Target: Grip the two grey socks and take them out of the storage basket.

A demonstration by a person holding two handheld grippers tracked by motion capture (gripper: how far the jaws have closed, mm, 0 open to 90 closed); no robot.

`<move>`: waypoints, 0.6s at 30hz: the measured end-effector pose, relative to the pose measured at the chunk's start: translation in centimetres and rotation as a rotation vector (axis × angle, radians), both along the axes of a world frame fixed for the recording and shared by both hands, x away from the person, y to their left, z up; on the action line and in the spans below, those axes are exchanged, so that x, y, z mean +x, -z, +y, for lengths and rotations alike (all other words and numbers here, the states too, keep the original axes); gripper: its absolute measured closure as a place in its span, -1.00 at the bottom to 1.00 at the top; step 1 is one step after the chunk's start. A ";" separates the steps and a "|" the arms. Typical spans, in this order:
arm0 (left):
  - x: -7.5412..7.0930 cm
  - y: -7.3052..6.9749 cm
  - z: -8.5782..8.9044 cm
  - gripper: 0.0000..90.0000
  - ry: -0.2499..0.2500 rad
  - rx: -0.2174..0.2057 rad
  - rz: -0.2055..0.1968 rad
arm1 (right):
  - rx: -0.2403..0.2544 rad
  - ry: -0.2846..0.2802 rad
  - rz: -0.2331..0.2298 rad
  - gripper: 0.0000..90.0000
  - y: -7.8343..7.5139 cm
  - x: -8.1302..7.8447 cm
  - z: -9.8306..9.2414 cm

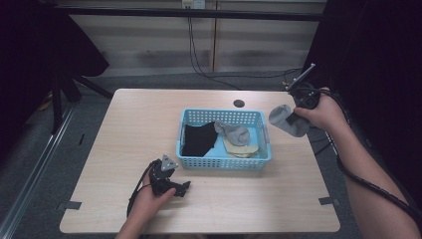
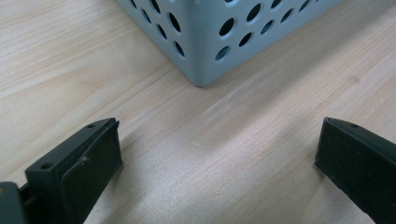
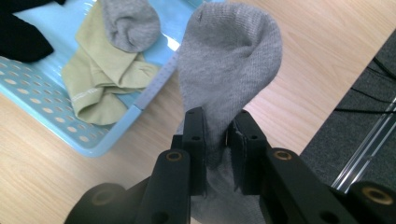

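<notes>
- Holding a grey sock [image 3: 229,60] pinched at its middle in my right tool [image 3: 219,135], I have it up beside the basket [image 1: 223,162], past its right rim, clear of the socks inside.
- My left tool [image 2: 217,154] rests wide open and empty on the desk [image 1: 149,114], by the basket's near corner.
</notes>
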State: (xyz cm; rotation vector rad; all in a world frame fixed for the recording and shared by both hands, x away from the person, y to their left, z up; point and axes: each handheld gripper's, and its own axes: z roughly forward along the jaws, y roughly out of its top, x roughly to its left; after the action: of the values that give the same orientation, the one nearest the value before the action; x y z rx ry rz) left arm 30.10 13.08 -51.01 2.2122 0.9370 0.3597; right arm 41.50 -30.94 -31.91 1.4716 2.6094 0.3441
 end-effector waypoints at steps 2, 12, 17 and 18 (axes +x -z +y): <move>0.0 0.0 0.0 -1.00 0.001 0.002 0.002 | 0.000 0.014 0.001 0.72 0.3 0.1 -0.5; 0.0 0.0 0.0 -1.00 -0.002 -0.002 0.002 | -0.011 0.046 0.016 0.72 2.2 0.1 -1.6; 0.0 0.0 0.0 -1.00 0.000 0.000 0.000 | -0.003 0.060 0.038 0.72 3.9 0.3 -1.8; 0.0 0.0 0.0 -1.00 -0.002 -0.002 0.000 | -0.001 0.061 0.040 0.72 4.2 0.4 -1.8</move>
State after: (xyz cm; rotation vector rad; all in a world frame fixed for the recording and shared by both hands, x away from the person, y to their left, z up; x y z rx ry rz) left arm 30.09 13.06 -51.02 2.2095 0.9395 0.3598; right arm 41.86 -32.70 -36.14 1.5699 2.5877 0.3096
